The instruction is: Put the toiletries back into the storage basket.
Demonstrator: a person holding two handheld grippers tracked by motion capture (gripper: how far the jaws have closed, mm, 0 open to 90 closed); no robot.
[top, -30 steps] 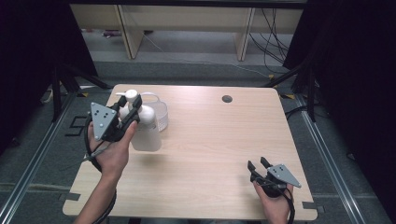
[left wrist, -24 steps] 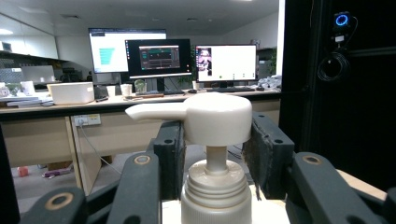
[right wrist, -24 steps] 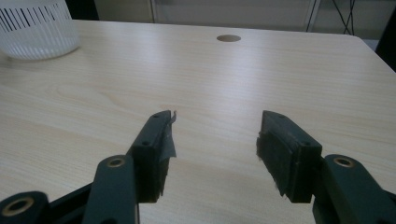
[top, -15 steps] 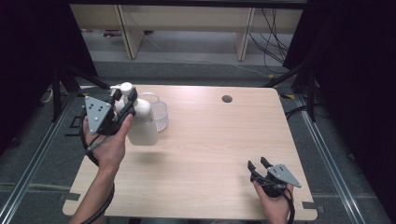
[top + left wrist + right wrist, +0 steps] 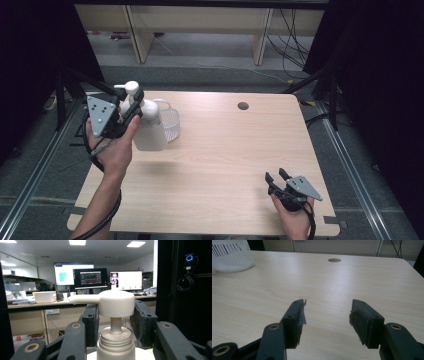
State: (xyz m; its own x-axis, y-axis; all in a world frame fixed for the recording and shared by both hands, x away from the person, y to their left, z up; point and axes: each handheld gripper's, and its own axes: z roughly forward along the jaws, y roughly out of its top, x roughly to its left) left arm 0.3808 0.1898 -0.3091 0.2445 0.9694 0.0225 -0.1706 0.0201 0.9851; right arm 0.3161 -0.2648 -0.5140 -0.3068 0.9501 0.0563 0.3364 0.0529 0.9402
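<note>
At the table's left edge, a white pump bottle (image 5: 145, 127) is seen lifted in the left gripper (image 5: 131, 107), whose jaws are clamped on its neck below the pump head (image 5: 116, 302), just beside a ribbed clear cup (image 5: 170, 124). Toward the near right corner, the right gripper (image 5: 276, 179) is held low over the pale wooden table (image 5: 225, 145), its jaws parted with nothing between them. Beyond the table, lit monitors (image 5: 91, 277) are visible.

Ribbed clear cup (image 5: 170, 122) just right of the left gripper (image 5: 134, 104), on a wooden table (image 5: 225, 150). Round hole (image 5: 243, 106) well ahead of the right gripper (image 5: 274, 173). Lit monitors (image 5: 90, 277) far beyond.
</note>
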